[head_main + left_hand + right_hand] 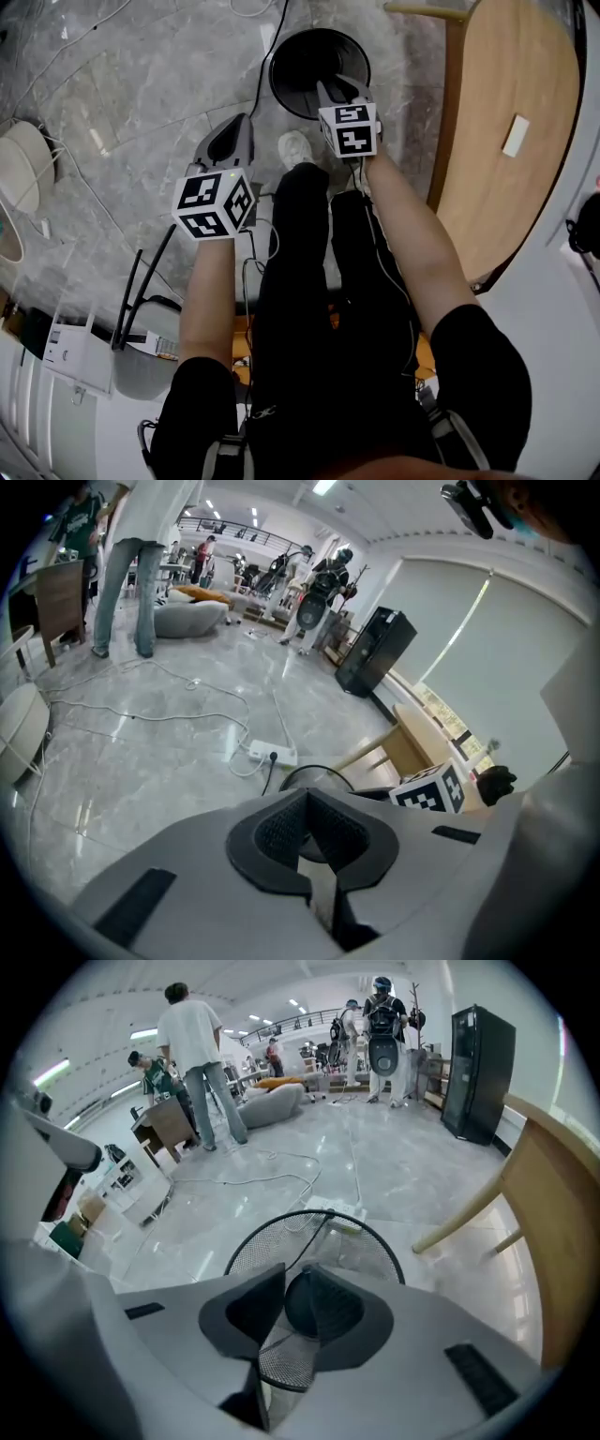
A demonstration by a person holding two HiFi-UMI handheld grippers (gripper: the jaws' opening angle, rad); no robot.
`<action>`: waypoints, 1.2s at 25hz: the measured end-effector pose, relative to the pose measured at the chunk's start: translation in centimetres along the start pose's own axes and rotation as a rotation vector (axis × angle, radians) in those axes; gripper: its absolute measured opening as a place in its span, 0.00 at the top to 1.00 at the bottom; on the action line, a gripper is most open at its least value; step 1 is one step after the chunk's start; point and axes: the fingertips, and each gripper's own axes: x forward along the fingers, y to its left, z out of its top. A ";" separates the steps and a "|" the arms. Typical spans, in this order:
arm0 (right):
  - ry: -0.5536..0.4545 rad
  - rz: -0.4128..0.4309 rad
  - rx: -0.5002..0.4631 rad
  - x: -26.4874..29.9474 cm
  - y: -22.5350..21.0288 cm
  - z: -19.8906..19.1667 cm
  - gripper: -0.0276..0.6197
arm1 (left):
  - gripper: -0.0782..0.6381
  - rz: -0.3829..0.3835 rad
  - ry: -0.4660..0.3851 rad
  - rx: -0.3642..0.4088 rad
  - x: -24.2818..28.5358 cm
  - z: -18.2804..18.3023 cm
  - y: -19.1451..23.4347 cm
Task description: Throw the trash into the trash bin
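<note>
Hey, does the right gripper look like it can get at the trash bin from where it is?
Probably yes. The right gripper hangs above the open mouth of the trash bin, pointing down into it. Nothing shows between them, and the bin has no lid.

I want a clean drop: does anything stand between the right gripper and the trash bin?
Nothing visible does. The right gripper hangs directly over the trash bin's open mouth, and only the bin's mesh shows through the gap between its jaws. No trash shows between them.

The round black wire-mesh trash bin [292, 66] stands upright, open-topped, on the grey marble floor [141, 75].
</note>
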 end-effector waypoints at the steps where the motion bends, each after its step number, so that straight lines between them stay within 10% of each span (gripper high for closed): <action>1: -0.020 -0.008 -0.004 -0.9 -0.1 0.2 0.86 | 0.88 -0.001 -0.005 0.004 0.0 0.1 -0.5; 15: -0.408 -0.033 0.072 -20.6 -2.1 7.7 0.94 | 0.88 -0.057 -0.133 0.119 -2.4 5.6 -12.1; 30: -0.643 -0.307 0.162 -44.0 -17.8 6.7 0.94 | 0.88 -0.229 -0.182 0.291 -3.2 8.8 -36.2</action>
